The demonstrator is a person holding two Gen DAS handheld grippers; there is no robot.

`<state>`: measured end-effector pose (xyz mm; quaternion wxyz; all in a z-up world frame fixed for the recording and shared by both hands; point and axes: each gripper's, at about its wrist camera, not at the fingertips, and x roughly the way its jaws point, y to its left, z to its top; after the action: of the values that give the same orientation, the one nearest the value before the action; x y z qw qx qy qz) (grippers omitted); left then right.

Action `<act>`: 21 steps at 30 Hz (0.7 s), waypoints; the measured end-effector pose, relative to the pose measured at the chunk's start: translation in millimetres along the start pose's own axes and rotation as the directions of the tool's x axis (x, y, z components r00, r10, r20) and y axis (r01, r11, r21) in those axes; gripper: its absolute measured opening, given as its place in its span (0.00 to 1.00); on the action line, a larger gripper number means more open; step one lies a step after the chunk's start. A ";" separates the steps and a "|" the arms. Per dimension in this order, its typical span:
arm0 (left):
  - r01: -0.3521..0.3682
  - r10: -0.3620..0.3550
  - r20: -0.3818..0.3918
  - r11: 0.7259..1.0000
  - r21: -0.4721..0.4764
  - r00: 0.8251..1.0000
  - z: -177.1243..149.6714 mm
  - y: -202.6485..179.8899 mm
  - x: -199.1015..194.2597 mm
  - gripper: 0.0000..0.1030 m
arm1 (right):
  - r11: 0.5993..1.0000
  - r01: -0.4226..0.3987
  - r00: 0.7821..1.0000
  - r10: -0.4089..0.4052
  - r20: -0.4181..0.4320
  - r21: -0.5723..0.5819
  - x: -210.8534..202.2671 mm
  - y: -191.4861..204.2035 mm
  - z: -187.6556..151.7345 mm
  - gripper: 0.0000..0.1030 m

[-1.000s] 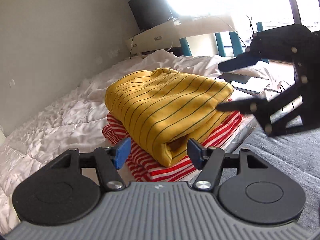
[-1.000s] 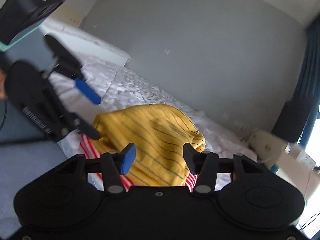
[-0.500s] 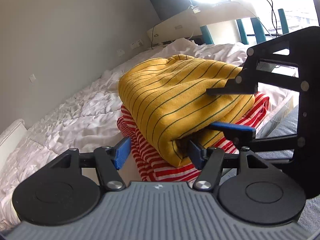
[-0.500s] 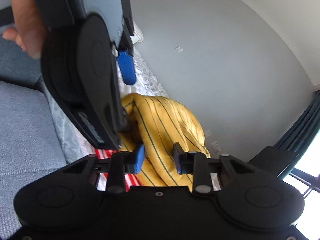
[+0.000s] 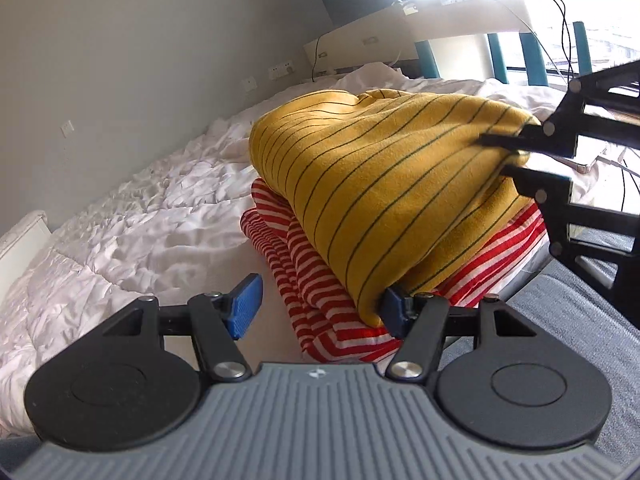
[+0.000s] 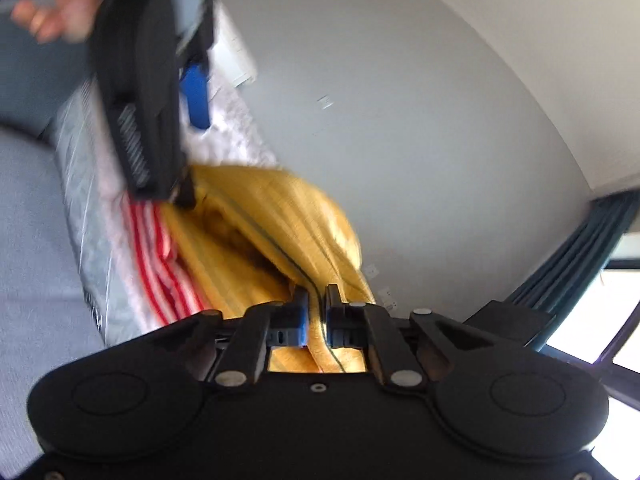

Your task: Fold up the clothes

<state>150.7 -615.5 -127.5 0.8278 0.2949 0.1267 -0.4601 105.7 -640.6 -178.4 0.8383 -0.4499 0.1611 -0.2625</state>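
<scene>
Right gripper (image 6: 315,312): fingers (image 6: 299,308) drawn close together, clamped on a fold of the yellow striped garment (image 6: 276,240); cloth fills the narrow gap between the pads. In the left wrist view the same gripper (image 5: 508,154) enters from the right edge, its two black fingers (image 5: 500,140) pinching the garment's far right corner.

Left gripper (image 5: 318,300): fingers spread wide apart. The left blue pad (image 5: 244,306) hangs free above the sheet; the right blue pad (image 5: 394,310) touches the near lower corner of the yellow garment, tucked under its edge. Nothing is clamped between them. In the right wrist view this gripper (image 6: 188,152) appears blurred at upper left, with a hand (image 6: 60,4) behind it.

Yellow striped garment (image 5: 380,184): folded bundle with thin dark stripes, lying on top of the red and white striped garment (image 5: 320,300); its right corner lifted slightly in the right gripper's grasp.

Red and white striped garment: folded flat, beneath the yellow one, edges showing on the near and right sides.

Bed (image 5: 140,208): rumpled white sheet, carrying both garments near its right edge.

Grey surface (image 5: 580,320): fabric-covered, beside the bed at lower right.

Desk (image 5: 400,24): white, at the far end of the bed under a bright window.

Wall (image 5: 140,40): plain grey, to the left.
</scene>
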 end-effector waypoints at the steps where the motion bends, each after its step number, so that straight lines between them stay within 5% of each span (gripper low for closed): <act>1: 0.002 -0.002 -0.002 1.000 -0.006 1.000 -0.7 1.1 0.0 0.66 | 1.000 0.009 1.000 -0.009 -0.001 -0.027 0.9 2.7 -2.1 0.11; 6: -0.001 0.001 -0.001 1.000 0.007 1.000 -1.6 -0.5 -0.5 0.66 | 0.994 0.049 0.999 -0.050 -0.015 -0.094 -0.8 0.6 -6.8 0.17; 10: -0.001 0.001 -0.008 1.000 -0.001 1.000 -0.6 -1.3 0.9 0.66 | 0.985 0.074 0.997 -0.075 -0.002 -0.153 -7.2 0.8 -9.6 0.40; 12: 0.000 0.000 -0.009 1.000 -0.009 1.000 -0.7 -1.3 1.2 0.66 | 0.983 0.073 0.997 -0.074 -0.002 -0.166 -5.6 1.8 -11.0 0.40; 15: 0.005 -0.006 -0.013 0.999 -0.035 1.000 -0.9 0.6 1.5 0.66 | 0.991 0.050 0.999 -0.051 0.002 -0.127 -2.1 -4.7 -4.1 0.15; 21: 0.025 -0.027 -0.022 0.999 -0.048 0.999 0.9 2.5 -6.4 0.66 | 0.986 0.021 1.000 -0.018 0.017 -0.163 -12.7 -3.2 -5.6 0.20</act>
<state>149.2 -610.6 -122.7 0.8271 0.2786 0.1506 -0.4643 91.6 -638.4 -178.3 0.7972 -0.5207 0.1711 -0.2529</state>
